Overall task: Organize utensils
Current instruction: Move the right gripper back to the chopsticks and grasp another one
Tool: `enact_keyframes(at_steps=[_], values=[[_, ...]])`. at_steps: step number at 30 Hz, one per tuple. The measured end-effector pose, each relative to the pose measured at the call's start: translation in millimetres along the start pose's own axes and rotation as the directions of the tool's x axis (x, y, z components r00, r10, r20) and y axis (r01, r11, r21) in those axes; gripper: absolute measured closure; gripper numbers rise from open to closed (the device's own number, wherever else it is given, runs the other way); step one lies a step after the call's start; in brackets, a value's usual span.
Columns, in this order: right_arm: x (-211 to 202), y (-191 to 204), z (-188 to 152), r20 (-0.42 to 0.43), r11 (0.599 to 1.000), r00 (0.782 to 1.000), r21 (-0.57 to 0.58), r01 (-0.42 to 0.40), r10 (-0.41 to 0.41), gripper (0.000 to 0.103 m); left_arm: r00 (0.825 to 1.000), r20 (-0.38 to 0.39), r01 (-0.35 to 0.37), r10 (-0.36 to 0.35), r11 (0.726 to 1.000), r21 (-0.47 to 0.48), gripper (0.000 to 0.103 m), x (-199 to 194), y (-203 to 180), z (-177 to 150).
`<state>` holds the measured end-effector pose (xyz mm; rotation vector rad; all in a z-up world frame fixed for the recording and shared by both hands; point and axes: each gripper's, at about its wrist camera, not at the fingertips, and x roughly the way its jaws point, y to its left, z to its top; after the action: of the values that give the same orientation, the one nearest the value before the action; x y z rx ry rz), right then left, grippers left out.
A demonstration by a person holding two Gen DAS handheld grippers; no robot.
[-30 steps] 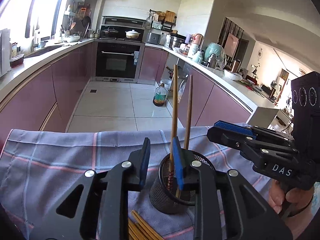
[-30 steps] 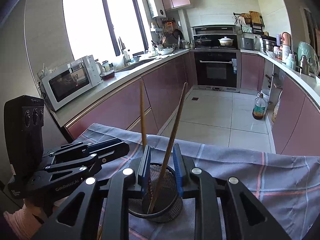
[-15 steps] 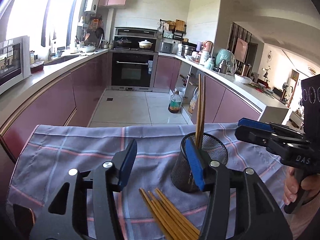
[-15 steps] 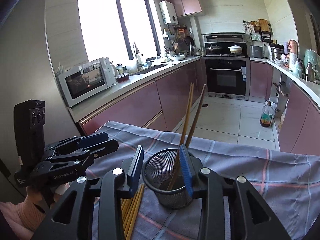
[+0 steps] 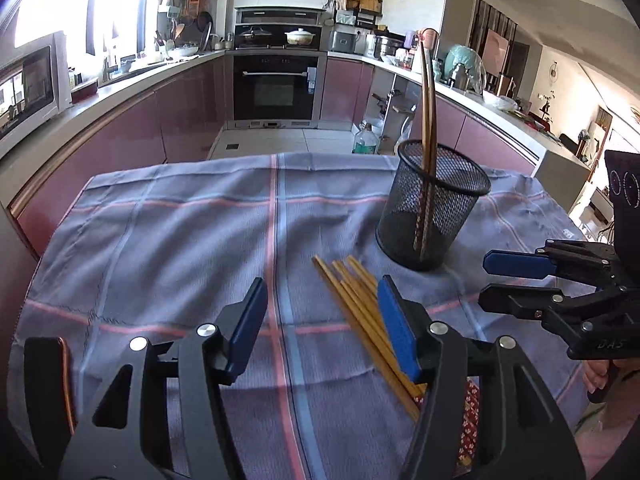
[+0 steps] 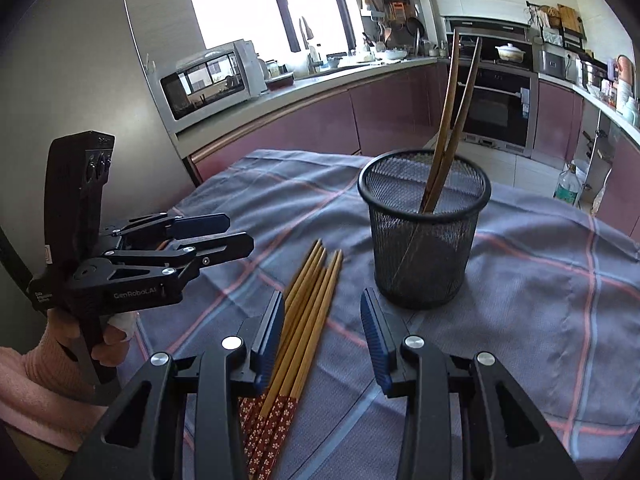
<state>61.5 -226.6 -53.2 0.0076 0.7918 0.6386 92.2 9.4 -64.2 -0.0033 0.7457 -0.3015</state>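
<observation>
Jaws of both the left gripper and right gripper stand apart, empty. Loose chopsticks lie between the right jaws; beyond them, the mesh holder contains two chopsticks on the cloth-covered tabletop.

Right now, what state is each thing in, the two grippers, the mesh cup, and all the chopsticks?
left gripper: open, empty, above the cloth.
right gripper: open, empty, over the loose chopsticks.
mesh cup: upright on the cloth.
two dark chopsticks: standing in the cup, leaning on its rim.
loose chopsticks: lying flat in a bundle beside the cup.
</observation>
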Motion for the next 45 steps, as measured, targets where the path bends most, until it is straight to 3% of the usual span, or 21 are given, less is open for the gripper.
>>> enact_keyframes(at_steps=[13, 45], values=[[25, 4, -23, -0.090, 0.999, 0.996, 0.031, 0.026, -0.023, 0.066, 0.992, -0.123, 0.015, -0.013, 1.000, 0.018, 0.045, 20, -13, -29], [43, 10, -29, -0.118, 0.996, 0.990, 0.027, 0.084, -0.080, 0.073, 0.982, -0.185, 0.036, -0.027, 0.998, 0.043, 0.047, 37, -20, -35]])
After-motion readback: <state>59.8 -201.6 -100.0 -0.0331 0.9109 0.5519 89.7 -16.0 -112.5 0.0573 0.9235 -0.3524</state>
